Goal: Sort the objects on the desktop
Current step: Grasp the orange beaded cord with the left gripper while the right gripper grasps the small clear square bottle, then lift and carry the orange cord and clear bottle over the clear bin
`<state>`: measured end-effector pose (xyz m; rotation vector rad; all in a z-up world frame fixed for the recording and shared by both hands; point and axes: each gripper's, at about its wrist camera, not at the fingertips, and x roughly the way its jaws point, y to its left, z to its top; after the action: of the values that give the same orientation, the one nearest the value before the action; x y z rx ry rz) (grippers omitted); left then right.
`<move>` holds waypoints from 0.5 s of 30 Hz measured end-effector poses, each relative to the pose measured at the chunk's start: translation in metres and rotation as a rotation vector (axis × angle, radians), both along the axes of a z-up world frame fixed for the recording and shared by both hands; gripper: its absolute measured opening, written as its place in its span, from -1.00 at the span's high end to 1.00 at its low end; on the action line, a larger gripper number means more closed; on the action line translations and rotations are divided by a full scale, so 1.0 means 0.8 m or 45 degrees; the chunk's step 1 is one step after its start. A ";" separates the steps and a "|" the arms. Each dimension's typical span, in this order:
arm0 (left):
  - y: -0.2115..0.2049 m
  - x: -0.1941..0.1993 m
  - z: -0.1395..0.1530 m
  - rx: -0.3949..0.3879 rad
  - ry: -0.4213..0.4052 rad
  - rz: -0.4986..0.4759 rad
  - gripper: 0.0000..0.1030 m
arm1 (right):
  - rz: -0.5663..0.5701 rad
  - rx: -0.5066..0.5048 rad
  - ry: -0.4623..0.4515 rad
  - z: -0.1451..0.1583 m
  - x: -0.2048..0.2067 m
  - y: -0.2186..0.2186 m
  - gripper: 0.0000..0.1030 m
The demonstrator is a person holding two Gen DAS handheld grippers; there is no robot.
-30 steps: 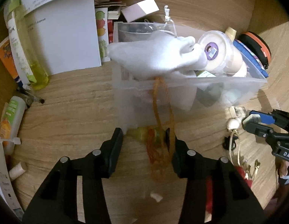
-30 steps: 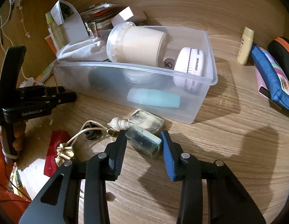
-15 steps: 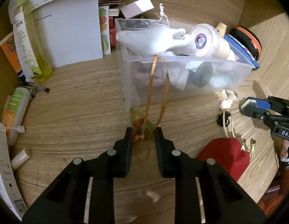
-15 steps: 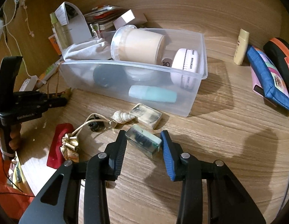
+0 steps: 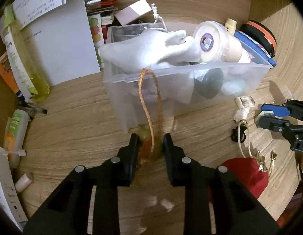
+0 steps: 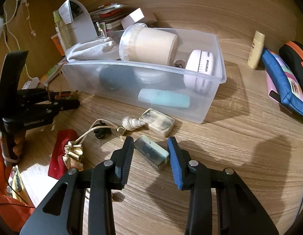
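Desktop clutter sits around 1 clear plastic bin point(image 6: 210, 99) on the wooden bench point(image 6: 229, 146), and I use that bin as my landmark. Inside it lie a white cloth pouch point(image 5: 147, 52), a cream cylindrical container point(image 6: 149, 45), a white round device point(image 6: 200, 70) and a teal tube point(image 6: 164, 98).

My left tool point(image 5: 150, 146) is pressed in on a small orange-and-yellow charm point(image 5: 149, 150) just beside the bin's near-left corner. Its braided orange cord point(image 5: 149, 105) runs up the bin's outer wall and hooks over the rim under the pouch. My right tool point(image 6: 151, 148) is spread, its 2 fingers straddling a small dark-and-mint block point(image 6: 151, 150) in front of the bin's long wall; whether the pads touch it I cannot tell.

Between that block and the bin lie a pale weathered block point(image 6: 158, 119) and a seashell point(image 6: 131, 123) on a cream cord, with a red pouch point(image 6: 61, 152) and gold trinket point(image 6: 73, 154) further out from the bin's left end.

I judge the step in hand to be gathering the loose small items into the bin. Next, my left side needs to lift the charm high enough to clear the rim without the cord dragging the pouch out, while my right needs to squeeze squarely across the block's narrow sides before lifting.
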<state>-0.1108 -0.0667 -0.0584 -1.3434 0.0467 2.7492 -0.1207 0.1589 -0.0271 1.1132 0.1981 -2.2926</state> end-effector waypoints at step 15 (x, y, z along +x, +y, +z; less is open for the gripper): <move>-0.019 0.042 0.050 0.119 0.179 0.007 0.51 | -0.037 -0.098 0.131 0.053 0.004 0.013 0.37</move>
<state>-0.0776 -0.0820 -0.0182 -1.1283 -0.0753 2.8074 -0.1175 0.1694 0.0157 0.9669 0.1323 -2.3645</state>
